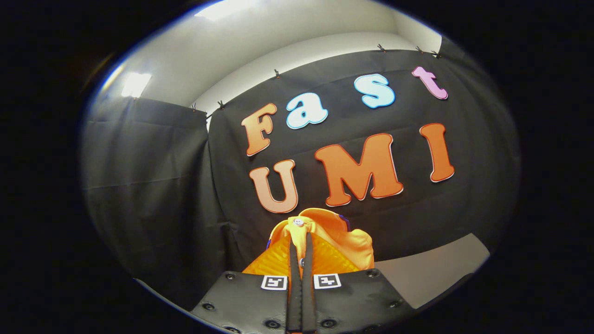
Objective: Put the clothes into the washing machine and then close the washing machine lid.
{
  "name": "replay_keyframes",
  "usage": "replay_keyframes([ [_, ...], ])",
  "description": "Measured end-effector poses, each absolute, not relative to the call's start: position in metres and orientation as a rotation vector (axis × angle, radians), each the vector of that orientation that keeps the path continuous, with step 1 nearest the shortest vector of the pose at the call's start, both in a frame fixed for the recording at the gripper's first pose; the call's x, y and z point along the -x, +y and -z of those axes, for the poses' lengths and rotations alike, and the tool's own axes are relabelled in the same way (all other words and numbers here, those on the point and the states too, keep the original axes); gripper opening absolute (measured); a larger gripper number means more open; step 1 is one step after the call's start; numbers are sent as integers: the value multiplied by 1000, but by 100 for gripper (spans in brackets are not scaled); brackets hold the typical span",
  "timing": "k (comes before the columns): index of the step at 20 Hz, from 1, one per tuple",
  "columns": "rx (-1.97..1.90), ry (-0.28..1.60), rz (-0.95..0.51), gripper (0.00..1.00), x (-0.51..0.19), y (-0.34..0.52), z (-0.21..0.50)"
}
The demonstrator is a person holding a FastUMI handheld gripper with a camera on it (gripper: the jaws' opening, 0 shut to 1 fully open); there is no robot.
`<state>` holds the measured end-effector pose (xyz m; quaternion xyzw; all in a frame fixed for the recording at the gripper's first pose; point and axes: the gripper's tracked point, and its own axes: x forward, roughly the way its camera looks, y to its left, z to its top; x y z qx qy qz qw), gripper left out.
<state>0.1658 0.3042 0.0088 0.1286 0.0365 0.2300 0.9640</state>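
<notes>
An orange garment (343,241) with a small white button hangs bunched around my gripper (300,239), held up in the air in front of the black cloth wall. Both fingers (293,260) are pressed close together with the orange cloth pinched between them; folds of the fabric drape to the left and right of the fingers and rise just past their tips.
The black cloth wall (153,185) stands straight ahead and to the left. A strip of pale table surface (431,273) shows low on the right, below the cloth. White wall and ceiling lights sit above the cloth.
</notes>
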Motion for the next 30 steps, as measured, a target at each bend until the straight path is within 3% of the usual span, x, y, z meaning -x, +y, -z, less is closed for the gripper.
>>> replay_keyframes([
  [11, -336, 219, -489, 8, -202, 475, 84],
  [19, -306, 325, -393, 7, -237, 514, 170],
  [30, -272, 638, -305, 8, -247, 519, 348],
])
